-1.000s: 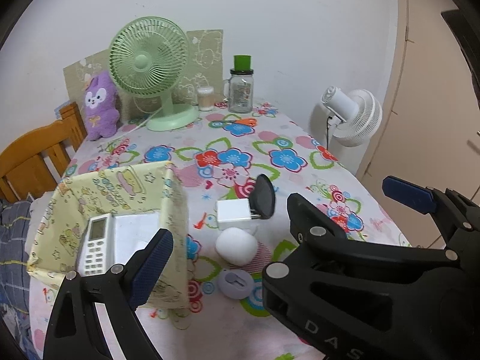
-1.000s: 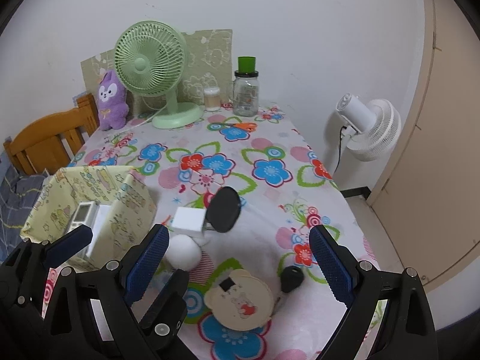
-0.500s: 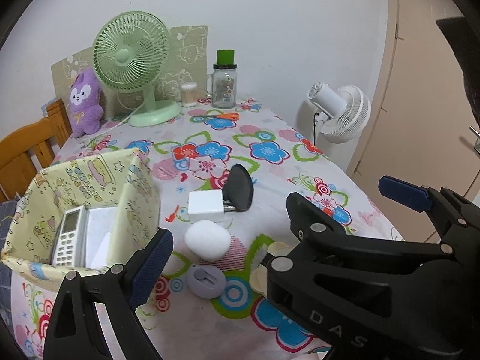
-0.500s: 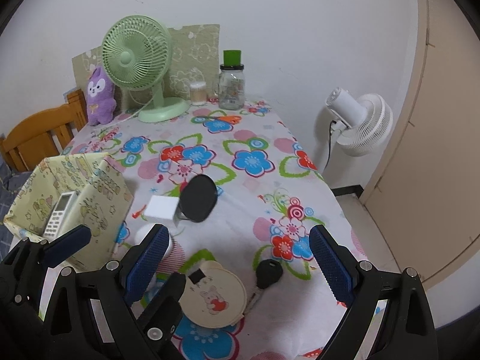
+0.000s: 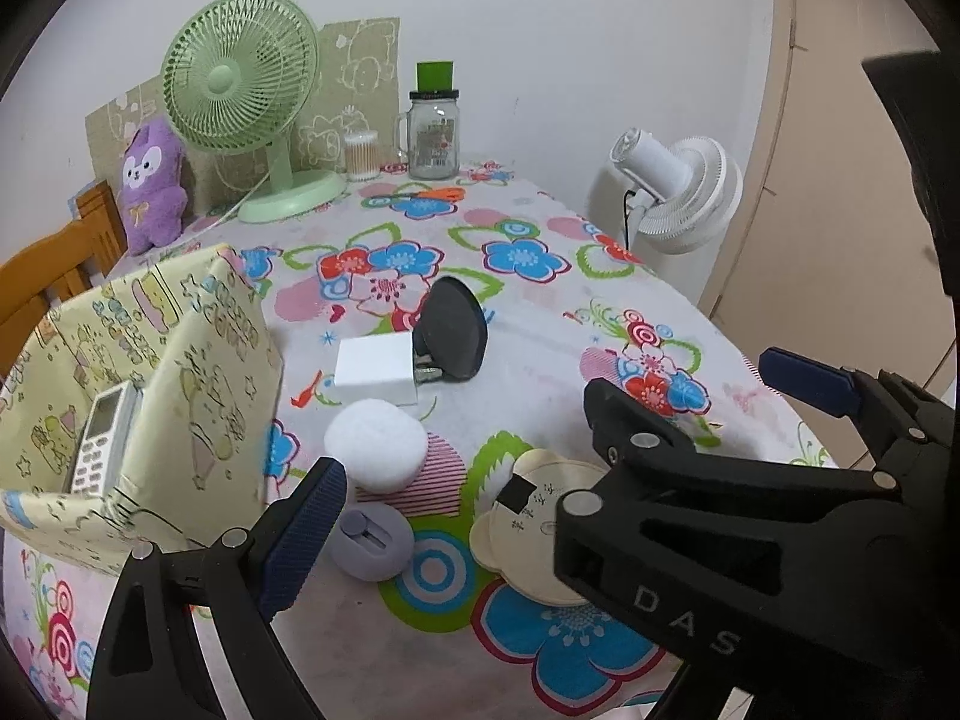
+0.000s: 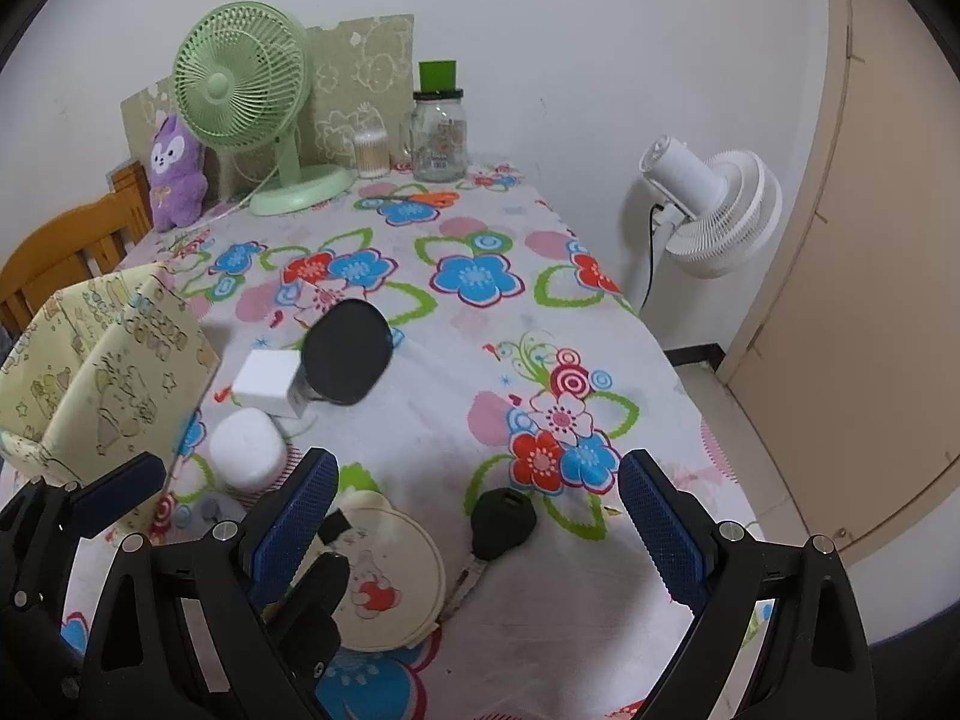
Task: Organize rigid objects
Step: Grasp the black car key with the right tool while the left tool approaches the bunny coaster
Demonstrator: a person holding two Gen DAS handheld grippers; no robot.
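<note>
Left tool [image 5: 552, 444]: mine, jaws spread wide, holding nothing; it hangs over the near edge of the counter.
Right tool [image 6: 480, 516]: mine, jaws also spread wide and empty, above the near right part of the counter.
Counter [image 6: 468, 372]: covered with a flowered cloth.
Fabric box [image 5: 210, 372]: yellow, patterned, at the near left edge of the counter; a white remote [image 5: 102, 438] lies inside it.
White charger [image 5: 375, 369]: just right of the box, touching the black oval item [image 5: 453, 336], which stands tilted on the charger's far side.
White round case [image 5: 375, 444]: just nearer than the charger.
Grey disc [image 5: 369, 543]: nearer again, close to the left tool's left finger.
Cream bear-shaped disc [image 6: 384, 576]: near edge, partly hidden by the right tool's left finger.
Black car key [image 6: 501, 525]: just right of the cream disc, between the right tool's fingers in the right wrist view.
Far edge: green fan [image 6: 246, 90], purple plush [image 6: 174, 174], glass jar [image 6: 441, 132].
</note>
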